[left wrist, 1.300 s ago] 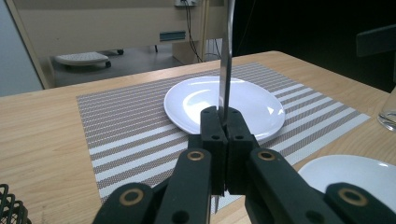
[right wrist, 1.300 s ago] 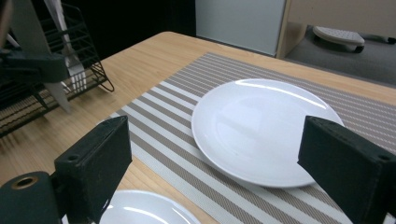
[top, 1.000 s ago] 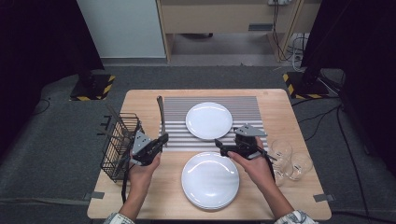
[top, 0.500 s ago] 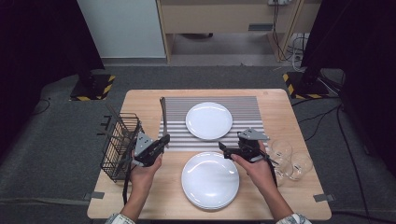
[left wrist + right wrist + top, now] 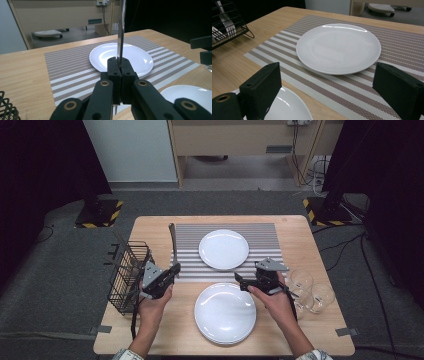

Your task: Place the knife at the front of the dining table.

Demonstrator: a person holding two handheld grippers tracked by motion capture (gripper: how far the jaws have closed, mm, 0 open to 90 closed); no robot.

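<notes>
Left gripper [image 5: 119,65] is clamping a table knife [image 5: 172,240] upright, left of the far plate [image 5: 223,249] | lower it flat onto the striped placemat [image 5: 260,235], clear of the rim | right gripper [image 5: 325,87] is hovering wide open, holding nothing, over the near plate [image 5: 225,312].

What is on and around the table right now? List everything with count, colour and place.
Knife: one, silver, held upright in the left gripper
Placemat: one, grey and white stripes, far middle of table
Plates: two, white; one on the placemat, one near the table's front edge
Wire basket: one, black, table's left edge, cutlery inside
Glasses: clear, right edge, count unclear
Table: one, light wood
Left gripper: black, shut on the knife
Right gripper: black, open, between the plates
</notes>
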